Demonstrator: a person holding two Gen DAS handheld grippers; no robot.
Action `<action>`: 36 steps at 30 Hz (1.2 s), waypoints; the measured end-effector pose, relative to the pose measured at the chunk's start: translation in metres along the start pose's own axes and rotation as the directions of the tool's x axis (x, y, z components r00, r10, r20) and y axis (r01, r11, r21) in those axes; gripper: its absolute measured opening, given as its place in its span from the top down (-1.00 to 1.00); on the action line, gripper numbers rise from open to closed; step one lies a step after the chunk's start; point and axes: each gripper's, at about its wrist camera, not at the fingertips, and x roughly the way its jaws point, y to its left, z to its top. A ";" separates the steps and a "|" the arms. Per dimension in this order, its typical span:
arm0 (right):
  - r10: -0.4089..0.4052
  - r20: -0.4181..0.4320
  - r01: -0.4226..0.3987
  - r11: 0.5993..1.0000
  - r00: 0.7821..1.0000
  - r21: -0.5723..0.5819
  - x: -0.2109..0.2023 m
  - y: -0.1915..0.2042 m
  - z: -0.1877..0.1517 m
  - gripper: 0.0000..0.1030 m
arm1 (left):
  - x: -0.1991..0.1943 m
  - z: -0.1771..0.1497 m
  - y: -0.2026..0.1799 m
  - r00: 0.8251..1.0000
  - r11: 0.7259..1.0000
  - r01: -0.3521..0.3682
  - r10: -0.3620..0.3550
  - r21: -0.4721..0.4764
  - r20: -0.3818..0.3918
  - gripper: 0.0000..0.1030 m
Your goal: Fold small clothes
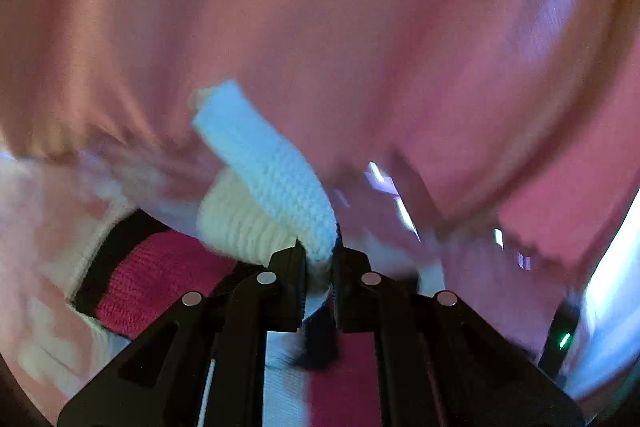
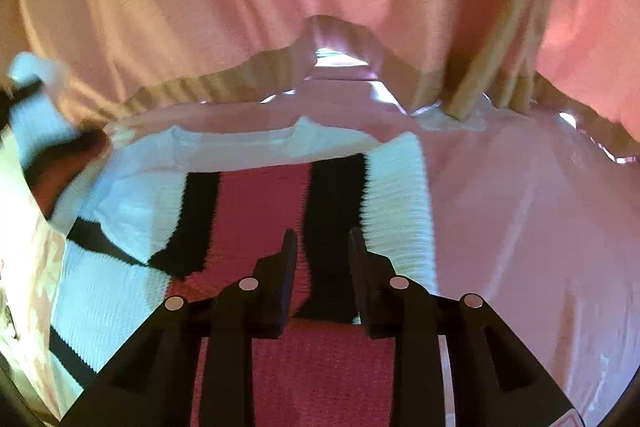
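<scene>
A pink curtain (image 2: pixel 248 7) is hanging across the whole background, its ruffled hem (image 2: pixel 188 87) brushing a pale pink surface (image 2: pixel 520 227). In front of that curtain, on the surface, a small knitted garment (image 2: pixel 132 211) in white, black and crimson stripes is lying spread. The right gripper (image 2: pixel 322 241) is hovering over its black stripe, jaws parted and gripping nothing. The left gripper (image 1: pixel 320 247) is pinching a white ribbed edge (image 1: pixel 276 179) of the garment, lifting it toward the curtain.
</scene>
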 end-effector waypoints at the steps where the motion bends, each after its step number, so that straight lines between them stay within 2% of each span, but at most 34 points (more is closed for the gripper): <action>1: -0.002 -0.009 0.002 1.000 1.000 0.007 0.002 -0.006 -0.001 0.37 | 0.028 -0.019 -0.016 0.998 1.000 0.005 -0.005 0.001 -0.064 0.71; 5: -0.026 -0.058 0.027 1.000 0.998 0.011 0.013 -0.028 -0.011 0.36 | 0.092 -0.078 -0.015 0.977 0.996 -0.071 0.059 -0.054 -0.205 0.09; 6: -0.025 -0.063 0.026 1.000 0.998 0.011 0.014 -0.030 -0.013 0.36 | 0.096 -0.089 -0.005 0.972 0.993 -0.090 0.070 -0.077 -0.224 -0.01; 9: 0.008 -0.067 -0.008 1.000 0.998 0.002 0.015 -0.032 -0.016 0.34 | 0.087 -0.095 0.018 0.967 0.987 -0.070 0.032 -0.144 -0.254 -0.25; 10: 0.026 -0.068 -0.026 1.000 0.997 -0.004 0.015 -0.030 -0.015 0.24 | 0.081 -0.092 0.027 0.969 0.983 -0.069 0.025 -0.171 -0.247 -0.34; 11: 0.059 -0.066 -0.060 0.998 0.996 -0.007 0.014 -0.027 -0.014 0.06 | 0.067 -0.085 0.043 0.974 0.973 -0.105 0.060 -0.204 -0.217 -0.48; 13: 0.094 -0.057 -0.094 0.996 0.994 0.003 0.015 -0.022 -0.012 -0.08 | 0.044 -0.075 0.068 0.983 0.961 -0.148 0.117 -0.232 -0.144 -0.58; 14: 0.121 -0.052 -0.121 0.993 0.991 0.016 0.018 -0.018 -0.008 -0.13 | 0.035 -0.070 0.082 0.981 0.955 -0.178 0.153 -0.237 -0.120 -0.64; 15: 0.139 -0.051 -0.138 0.990 0.989 0.032 0.021 -0.015 -0.006 -0.14 | 0.030 -0.064 0.093 0.976 0.944 -0.216 0.197 -0.251 -0.098 -0.65; 16: 0.150 -0.053 -0.147 0.988 0.987 0.054 0.025 -0.008 -0.001 -0.14 | 0.025 -0.059 0.113 0.967 0.921 -0.254 0.242 -0.296 -0.078 -0.65; 18: 0.165 -0.058 -0.160 0.984 0.985 0.075 0.030 0.006 0.005 -0.14 | 0.020 -0.056 0.137 0.964 0.890 -0.264 0.250 -0.373 -0.087 -0.65; 21: 0.179 -0.095 -0.174 0.983 0.979 0.057 0.046 0.039 0.013 -0.21 | 0.028 -0.066 0.180 0.960 0.833 -0.281 0.239 -0.477 -0.148 -0.64; 23: 0.161 -0.133 -0.158 0.987 0.978 0.037 0.061 0.061 0.010 -0.23 | 0.028 -0.070 0.193 0.959 0.818 -0.284 0.233 -0.500 -0.163 -0.62; 25: 0.137 -0.177 -0.140 0.990 0.975 -0.009 0.075 0.080 0.004 -0.24 | 0.030 -0.066 0.197 0.961 0.820 -0.275 0.224 -0.502 -0.161 -0.62; 26: 0.108 -0.176 -0.116 0.993 0.978 -0.035 0.078 0.084 0.001 -0.17 | 0.031 -0.064 0.197 0.963 0.824 -0.269 0.219 -0.499 -0.159 -0.62; 27: 0.078 -0.164 -0.090 0.994 0.983 -0.067 0.080 0.087 -0.002 0.02 | 0.036 -0.062 0.198 0.964 0.825 -0.266 0.213 -0.499 -0.161 -0.61; 28: 0.066 -0.144 -0.080 0.992 0.987 -0.095 0.080 0.086 -0.003 0.61 | 0.036 -0.062 0.199 0.963 0.824 -0.266 0.211 -0.500 -0.165 -0.60; 29: 0.076 -0.132 -0.088 0.992 0.988 -0.085 0.076 0.081 -0.001 0.83 | 0.035 -0.062 0.200 0.963 0.823 -0.267 0.212 -0.502 -0.166 -0.58; 30: 0.102 -0.113 -0.108 0.993 0.988 -0.052 0.068 0.073 0.004 0.83 | 0.033 -0.061 0.199 0.963 0.824 -0.266 0.211 -0.500 -0.165 -0.58; 32: 0.189 -0.008 -0.189 0.982 0.982 0.006 0.034 0.053 0.017 0.83 | 0.028 -0.062 0.196 0.965 0.829 -0.260 0.209 -0.494 -0.157 -0.58; 33: 0.208 0.039 -0.208 0.978 0.977 -0.003 0.018 0.045 0.020 0.83 | 0.027 -0.061 0.196 0.965 0.833 -0.259 0.208 -0.488 -0.156 -0.58; 34: 0.195 0.076 -0.194 0.981 0.978 -0.024 0.005 0.035 0.019 0.79 | 0.027 -0.062 0.196 0.966 0.837 -0.258 0.206 -0.483 -0.159 -0.58; 35: 0.177 0.080 -0.175 0.984 0.981 -0.030 0.005 0.027 0.014 0.51 | 0.029 -0.063 0.195 0.966 0.841 -0.253 0.196 -0.478 -0.168 -0.58; 36: 0.145 0.045 -0.144 0.989 0.988 -0.029 0.014 0.017 0.006 0.29 | 0.031 -0.065 0.195 0.965 0.843 -0.255 0.192 -0.473 -0.177 -0.58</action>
